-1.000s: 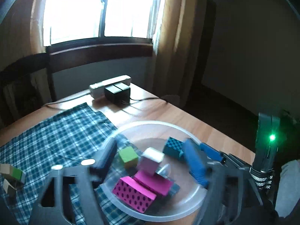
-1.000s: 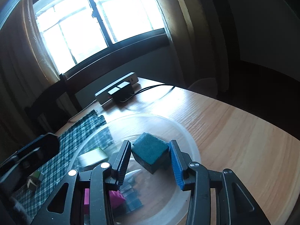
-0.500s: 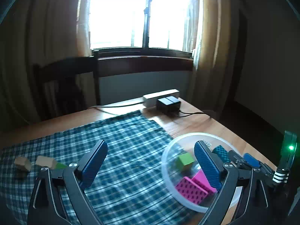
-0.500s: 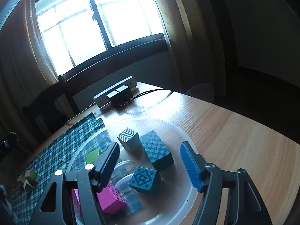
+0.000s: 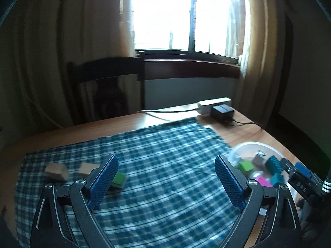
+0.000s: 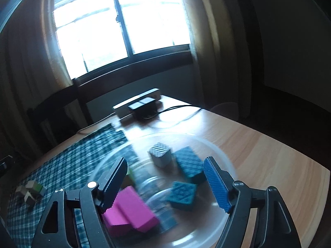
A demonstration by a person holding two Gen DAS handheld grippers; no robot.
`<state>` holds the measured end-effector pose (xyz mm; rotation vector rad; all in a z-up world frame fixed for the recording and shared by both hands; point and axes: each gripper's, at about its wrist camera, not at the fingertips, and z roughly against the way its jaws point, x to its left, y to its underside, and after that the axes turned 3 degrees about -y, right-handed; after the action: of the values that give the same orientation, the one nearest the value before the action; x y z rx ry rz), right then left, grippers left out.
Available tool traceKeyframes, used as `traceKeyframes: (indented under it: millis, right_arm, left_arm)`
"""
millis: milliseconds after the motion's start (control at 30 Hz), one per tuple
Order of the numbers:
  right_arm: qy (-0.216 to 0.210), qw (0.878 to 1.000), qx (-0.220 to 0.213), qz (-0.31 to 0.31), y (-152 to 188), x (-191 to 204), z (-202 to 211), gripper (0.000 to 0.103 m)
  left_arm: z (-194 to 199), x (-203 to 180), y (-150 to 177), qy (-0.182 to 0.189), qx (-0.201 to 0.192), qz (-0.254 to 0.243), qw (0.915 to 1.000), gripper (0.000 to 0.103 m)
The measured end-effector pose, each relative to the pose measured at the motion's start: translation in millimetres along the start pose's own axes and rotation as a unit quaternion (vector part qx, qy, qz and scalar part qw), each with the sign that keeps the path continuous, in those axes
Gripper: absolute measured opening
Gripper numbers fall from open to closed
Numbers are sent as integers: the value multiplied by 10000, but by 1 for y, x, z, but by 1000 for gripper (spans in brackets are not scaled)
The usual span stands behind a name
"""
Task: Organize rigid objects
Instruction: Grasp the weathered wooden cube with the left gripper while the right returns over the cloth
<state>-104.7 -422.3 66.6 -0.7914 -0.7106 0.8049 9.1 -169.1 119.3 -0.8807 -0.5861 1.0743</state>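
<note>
left hand-held gripper (image 5: 165, 183) is swinging from bowl (image 5: 266, 146) toward cloth, jaws apart, empty | loose blocks (image 5: 119, 178) are lying just beside its left finger | right hand-held gripper (image 6: 165, 184) is opening over bowl, teal block (image 6: 182, 194) released

Both wrist views face the window, sharing the bowl (image 5: 246, 147).

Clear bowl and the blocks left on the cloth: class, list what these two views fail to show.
- Left wrist view: clear bowl, its near side cut off behind the right gripper.
- Left wrist view: green block, partly hidden by the left gripper; motion blur.
- Right wrist view: blocks on the cloth, too small and blurred to count.
</note>
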Motion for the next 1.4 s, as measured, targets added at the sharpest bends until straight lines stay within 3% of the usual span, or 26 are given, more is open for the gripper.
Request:
traceKeyframes:
  millis: [367,667,1033,1333,1400]
  right_arm:
    - [-619,9975,167,298,5,52,8,82]
    - [-994,9930,394,497,16,90,7,82]
    - [-1263,9866,725,736,35,119,-5,82]
    - [-1357,9832,926,791,44,124,-13,82]
    - [-1377,9826,947,813,45,126,-13,82]
  left_arm:
    - [3,67,12,-636,96,333,9974,95]
    - [-13,97,37,-859,435,310,9949,94]
    - [-55,122,59,-895,1103,619,9879,76]
    - [-74,126,62,-793,1234,689,9868,72]
    - [-77,127,62,-753,1244,690,9870,62]
